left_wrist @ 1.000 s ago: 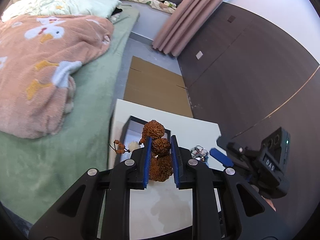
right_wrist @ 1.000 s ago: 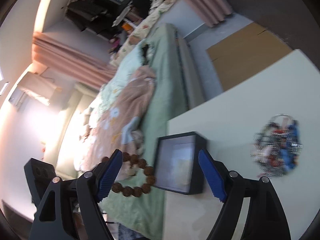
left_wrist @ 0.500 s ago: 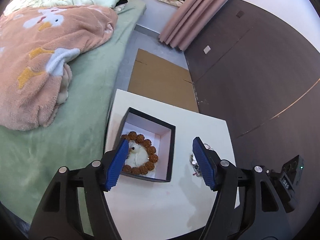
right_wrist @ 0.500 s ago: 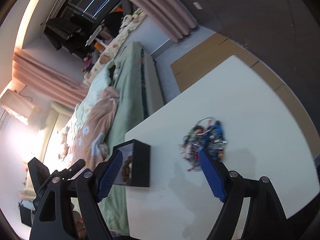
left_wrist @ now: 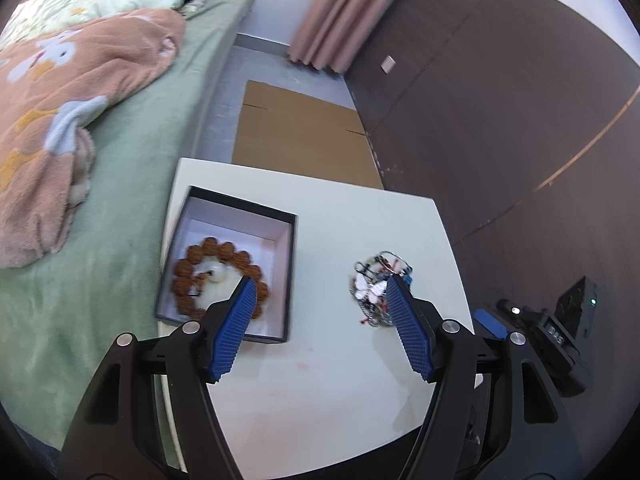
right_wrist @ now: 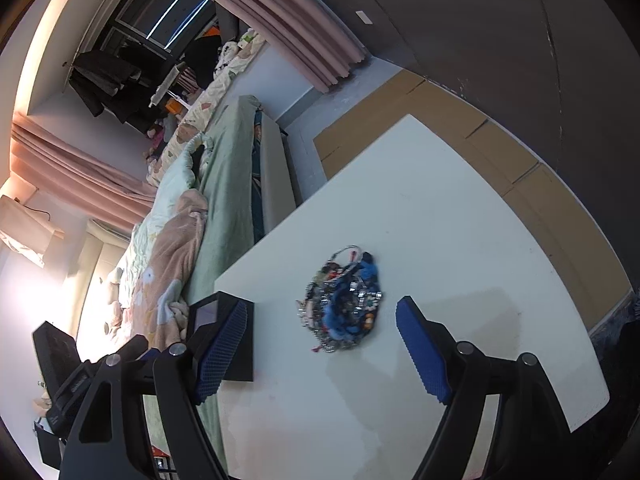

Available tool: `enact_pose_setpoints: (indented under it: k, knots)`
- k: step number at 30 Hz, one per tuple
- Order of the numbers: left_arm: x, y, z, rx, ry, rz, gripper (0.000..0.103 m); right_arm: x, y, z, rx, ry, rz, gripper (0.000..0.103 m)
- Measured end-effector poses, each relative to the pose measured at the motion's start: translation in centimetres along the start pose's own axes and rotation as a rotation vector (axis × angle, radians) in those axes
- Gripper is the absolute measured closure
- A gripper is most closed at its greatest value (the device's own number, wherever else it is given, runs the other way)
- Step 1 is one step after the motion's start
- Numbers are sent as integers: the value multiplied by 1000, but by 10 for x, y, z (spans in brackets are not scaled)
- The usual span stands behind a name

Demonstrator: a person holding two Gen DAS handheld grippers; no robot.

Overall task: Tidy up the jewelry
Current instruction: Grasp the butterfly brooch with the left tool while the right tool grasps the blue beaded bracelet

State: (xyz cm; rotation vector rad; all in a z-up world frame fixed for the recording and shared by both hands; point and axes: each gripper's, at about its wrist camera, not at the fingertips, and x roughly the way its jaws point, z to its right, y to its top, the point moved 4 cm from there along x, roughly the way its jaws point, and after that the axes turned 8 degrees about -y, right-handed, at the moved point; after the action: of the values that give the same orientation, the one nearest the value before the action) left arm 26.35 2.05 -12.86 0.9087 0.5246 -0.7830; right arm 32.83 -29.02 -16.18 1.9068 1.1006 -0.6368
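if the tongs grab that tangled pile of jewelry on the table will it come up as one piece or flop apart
The jewelry pile looks like loose chains and beads tangled together, so it probably sags and dangles. Strands may trail or slip off. It sits flat on the table, so rolling seems unlikely.

One black box (left_wrist: 291, 272), one brown bead bracelet (left_wrist: 188, 258) and one tangled jewelry heap (right_wrist: 344, 304) are sitting on one white tabletop (left_wrist: 320, 400); two tongs are showing.

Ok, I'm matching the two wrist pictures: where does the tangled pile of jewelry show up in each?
Left wrist: the jewelry pile lies right of centre on the white table, partly behind the right blue pad.
Right wrist: the pile lies near centre, between the open jaws.
Shared landmark: the black box, left of the pile in both.
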Motion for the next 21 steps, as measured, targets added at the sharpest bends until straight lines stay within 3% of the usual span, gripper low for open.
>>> enact_pose_setpoints:
  k: [8, 12, 21]
  knots:
    - [37, -6, 34, 72, 1, -70, 38, 18, -6, 24, 49, 26, -31, 41]
    - [61, -10, 43, 96, -8, -123, 44, 28, -10, 35, 89, 36, -54, 43]
    - [113, -17, 53, 114, -30, -211, 44, 29, -9, 43, 101, 51, -58, 43]
